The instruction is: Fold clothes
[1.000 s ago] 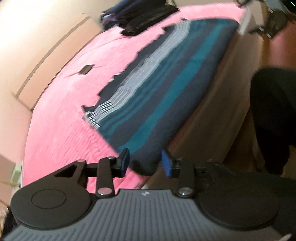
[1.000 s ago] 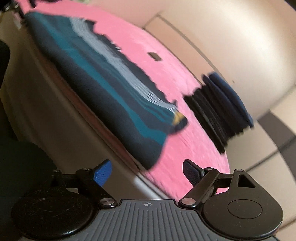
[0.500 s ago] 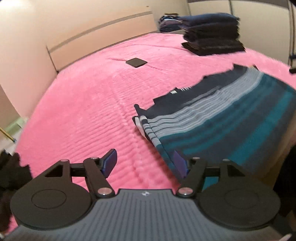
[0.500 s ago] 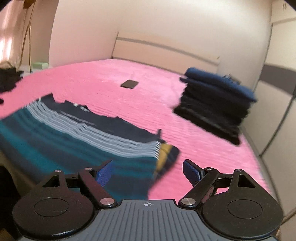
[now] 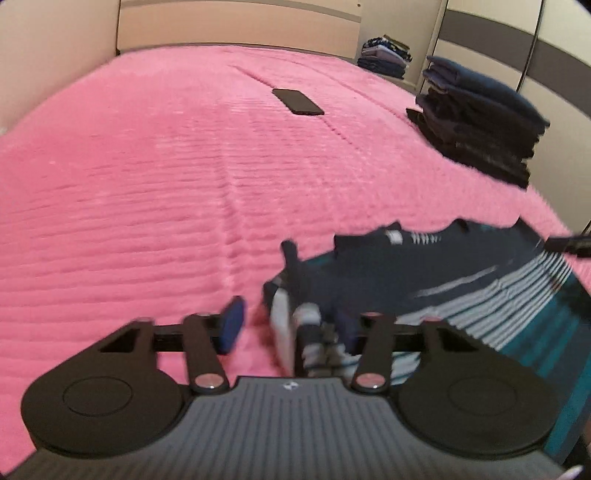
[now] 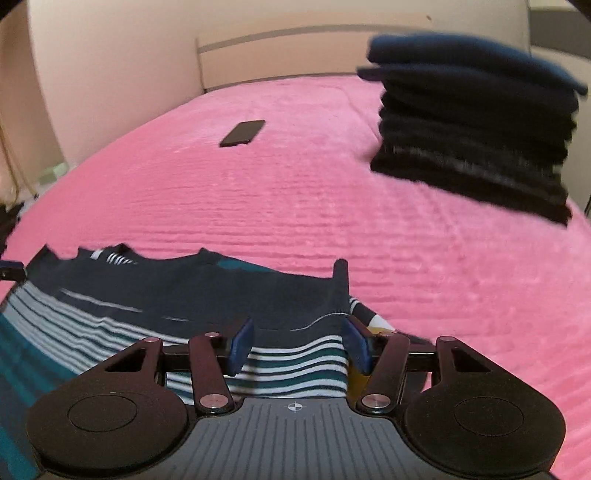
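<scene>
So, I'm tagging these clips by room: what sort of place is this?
Most likely a bedroom: a bed under a pink bedspread with a headboard, wardrobe doors alongside, and a stack of folded clothes on the bed.

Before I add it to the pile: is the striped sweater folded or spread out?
Spread out: the striped sweater lies flat across the pink bed, not yet folded.

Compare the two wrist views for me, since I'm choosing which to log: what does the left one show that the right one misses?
Only the left wrist view shows a second clothes pile in the far corner and wardrobe doors. Only the right wrist view shows a yellow patch on the striped garment. Both share the pink bedspread, dark phone, folded dark stack and headboard.
</scene>
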`<state>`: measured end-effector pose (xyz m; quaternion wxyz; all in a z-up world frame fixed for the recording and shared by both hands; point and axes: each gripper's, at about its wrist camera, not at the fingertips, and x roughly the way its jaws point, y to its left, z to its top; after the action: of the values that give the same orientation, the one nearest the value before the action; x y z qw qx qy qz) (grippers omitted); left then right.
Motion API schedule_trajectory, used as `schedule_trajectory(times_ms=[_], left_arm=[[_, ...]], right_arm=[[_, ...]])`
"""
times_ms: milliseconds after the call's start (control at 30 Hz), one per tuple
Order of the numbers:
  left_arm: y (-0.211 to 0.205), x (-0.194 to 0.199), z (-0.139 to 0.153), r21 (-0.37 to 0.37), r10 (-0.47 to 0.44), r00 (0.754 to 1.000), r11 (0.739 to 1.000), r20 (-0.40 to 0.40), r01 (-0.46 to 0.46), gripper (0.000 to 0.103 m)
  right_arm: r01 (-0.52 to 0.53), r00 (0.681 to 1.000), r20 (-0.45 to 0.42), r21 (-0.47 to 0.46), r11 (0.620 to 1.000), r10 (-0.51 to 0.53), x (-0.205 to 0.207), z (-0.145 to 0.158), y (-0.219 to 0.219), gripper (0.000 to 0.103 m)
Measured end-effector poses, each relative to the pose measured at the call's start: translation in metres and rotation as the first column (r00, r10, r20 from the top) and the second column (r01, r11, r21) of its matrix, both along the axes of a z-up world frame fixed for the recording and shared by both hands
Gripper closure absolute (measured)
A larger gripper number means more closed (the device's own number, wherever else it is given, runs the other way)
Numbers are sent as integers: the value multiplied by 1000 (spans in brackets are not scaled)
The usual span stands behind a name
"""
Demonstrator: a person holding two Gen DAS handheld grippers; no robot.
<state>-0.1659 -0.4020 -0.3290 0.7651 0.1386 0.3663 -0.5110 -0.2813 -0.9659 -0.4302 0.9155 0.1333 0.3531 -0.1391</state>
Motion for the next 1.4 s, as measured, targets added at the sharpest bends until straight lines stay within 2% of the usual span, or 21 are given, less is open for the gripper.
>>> schedule_trajectory(times_ms=[67,100,133,167,233,300,433,533,633,700,800,900,967,1000,1033,1100,1167,1233,1300,1400], left_arm=[[-9,-1,-1,6,-17,1000,1000,9,17,77],[-12,-2,-3,15,-26,999,1000,21,26,80],[-14,-5,-4,25,-36,999,999,31,35,83],[-16,-7,-5,35,-46,998,998,42,44,84],[-14,-12,-4,36,-53,997,998,60,51,93],[-10,-18,0,27,-58,995,998,79,56,96],[1,-32,21,-40,-69,988,996,139,75,97],[0,-31,35,-99,-56,985,992,164,72,98],[-13,-19,28,-98,-36,988,994,153,51,98],[-24,-5,9,-71,-16,993,997,114,24,98],[-37,5,-19,15,-4,998,1000,59,3,97],[-37,5,-22,34,-9,998,999,69,7,95],[-32,7,-14,37,-4,997,999,81,2,91],[-29,8,-11,38,-2,996,999,86,-1,85],[-25,9,-5,38,1,995,999,98,-5,83],[-9,6,10,32,4,990,999,141,-9,84],[12,-4,25,17,-18,983,1000,183,15,83],[36,-18,33,-17,-78,984,997,162,82,83],[56,-36,32,-40,-147,982,987,122,153,83],[71,-60,12,-4,-231,970,973,69,232,83]], right_arm=[[12,1000,-3,11,1000,-12,0,-8,-6,48],[22,1000,1,23,999,-22,-2,-11,-9,61],[36,999,10,40,999,-37,-4,-13,-13,69],[51,998,18,57,997,-52,-7,-15,-16,72],[78,996,36,95,992,-82,-14,-17,-24,90],[86,995,46,113,990,-91,-20,-13,-27,98],[58,993,97,70,996,-64,-28,7,-23,100],[57,982,179,18,998,-59,-33,30,-21,101],[67,978,198,-32,997,-60,-29,36,-24,101],[80,982,176,-37,996,-72,-22,25,-31,100],[94,992,84,20,995,-95,-10,-8,-44,100],[94,994,57,18,995,-95,-12,-20,-43,100],[100,993,59,7,995,-100,-15,-14,-42,94],[107,992,64,-10,994,-106,-16,-9,-40,71],[122,990,77,-31,992,-119,-18,-2,-36,55],[139,982,133,-48,989,-132,-29,15,-22,52],[94,982,167,-38,995,-86,-41,28,4,52],[22,981,194,-35,999,-15,-55,35,40,52],[-34,985,170,-11,999,36,-65,24,70,52],[-104,988,116,31,994,100,-79,3,111,52]])
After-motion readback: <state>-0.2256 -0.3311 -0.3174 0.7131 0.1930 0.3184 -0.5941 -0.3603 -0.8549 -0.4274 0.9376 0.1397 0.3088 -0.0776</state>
